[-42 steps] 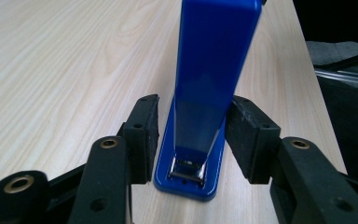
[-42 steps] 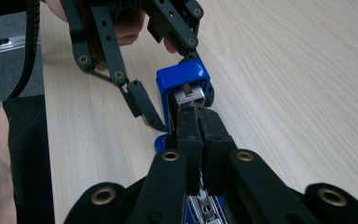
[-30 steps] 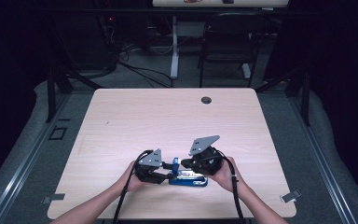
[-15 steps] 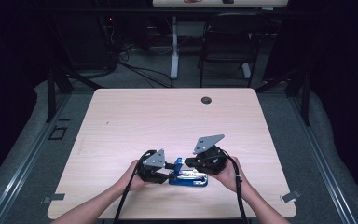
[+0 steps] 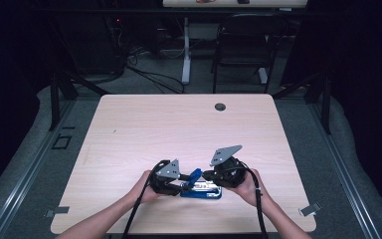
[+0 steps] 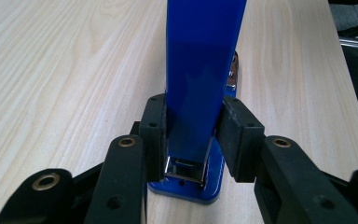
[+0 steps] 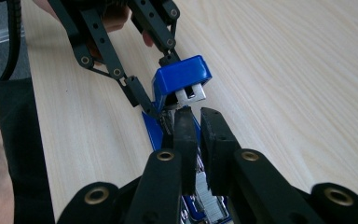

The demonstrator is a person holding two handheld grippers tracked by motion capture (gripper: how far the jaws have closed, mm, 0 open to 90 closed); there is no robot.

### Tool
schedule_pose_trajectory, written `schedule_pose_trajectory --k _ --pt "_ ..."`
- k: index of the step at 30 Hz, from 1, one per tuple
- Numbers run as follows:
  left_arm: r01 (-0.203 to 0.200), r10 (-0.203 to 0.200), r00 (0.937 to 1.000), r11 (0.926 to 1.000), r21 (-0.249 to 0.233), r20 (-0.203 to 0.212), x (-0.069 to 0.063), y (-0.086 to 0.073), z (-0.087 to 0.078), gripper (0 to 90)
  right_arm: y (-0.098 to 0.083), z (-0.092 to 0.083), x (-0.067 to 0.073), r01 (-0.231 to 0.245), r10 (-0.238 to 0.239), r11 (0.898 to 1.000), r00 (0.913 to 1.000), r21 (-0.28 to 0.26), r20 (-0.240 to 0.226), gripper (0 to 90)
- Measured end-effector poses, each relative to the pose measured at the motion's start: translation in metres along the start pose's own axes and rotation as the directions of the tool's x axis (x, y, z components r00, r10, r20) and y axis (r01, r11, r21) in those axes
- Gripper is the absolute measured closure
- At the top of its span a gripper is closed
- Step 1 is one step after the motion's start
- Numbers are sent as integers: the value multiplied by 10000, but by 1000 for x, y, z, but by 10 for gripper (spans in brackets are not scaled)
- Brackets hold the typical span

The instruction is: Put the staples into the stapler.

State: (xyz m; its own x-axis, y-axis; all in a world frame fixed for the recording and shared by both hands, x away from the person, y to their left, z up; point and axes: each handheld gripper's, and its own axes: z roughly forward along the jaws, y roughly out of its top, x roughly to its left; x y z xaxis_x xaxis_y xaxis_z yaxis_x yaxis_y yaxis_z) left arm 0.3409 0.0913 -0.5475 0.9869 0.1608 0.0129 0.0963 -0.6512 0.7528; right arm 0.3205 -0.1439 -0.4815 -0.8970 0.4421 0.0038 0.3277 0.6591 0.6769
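Both forearms reach in low over the near edge of the pale wooden table (image 5: 144, 129). The left gripper (image 6: 192, 140) clamps the raised lid of the glossy blue metal stapler (image 5: 201, 188), which lies between the hands. The right gripper (image 7: 200, 133) hovers over the stapler's open staple channel, jaws nearly closed, grasping nothing visible.

No legible text, label, brand, number or sign on the blue stapler (image 6: 198, 79), the wooden table (image 5: 179, 124) or either gripper's black jaws.
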Motion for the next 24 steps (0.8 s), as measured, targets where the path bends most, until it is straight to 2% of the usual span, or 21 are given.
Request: schedule_pose_trajectory --k 4,6,8,10,12,14,15,21,24 --pt "-79 79 10000 9999 72 -48 0 2 3 653 -4 1 -1 47 -50 9991 10000 410 53 818" --pt "-155 156 9998 9998 126 -98 -1 4 4 653 -8 0 -2 -175 176 9991 9998 379 -27 772" --pt "-245 248 9996 9995 179 -138 -2 5 5 654 -11 -3 -3 -146 143 9984 9999 549 58 736" --pt "-347 350 9992 9992 205 -178 -2 5 6 655 -14 -6 -3 -94 83 9983 9998 567 200 628" --pt "-398 404 9990 9986 352 -167 -2 6 6 656 -15 -9 -3 -83 67 9984 9995 554 293 588" --pt "-422 428 9989 9985 350 -178 -2 7 6 656 -16 -11 -3 -56 46 9996 9994 286 347 527" --pt "-428 435 9989 9985 352 -182 -3 7 6 655 -14 -12 -2 -48 38 9997 9990 224 456 514" --pt "-374 380 9991 9987 333 -174 -2 6 6 654 -6 -10 0 132 -127 9998 9993 -116 357 500" --pt "-335 339 9993 9991 266 -148 -2 6 7 651 -1 -7 -2 62 -58 9995 9999 -325 129 537"
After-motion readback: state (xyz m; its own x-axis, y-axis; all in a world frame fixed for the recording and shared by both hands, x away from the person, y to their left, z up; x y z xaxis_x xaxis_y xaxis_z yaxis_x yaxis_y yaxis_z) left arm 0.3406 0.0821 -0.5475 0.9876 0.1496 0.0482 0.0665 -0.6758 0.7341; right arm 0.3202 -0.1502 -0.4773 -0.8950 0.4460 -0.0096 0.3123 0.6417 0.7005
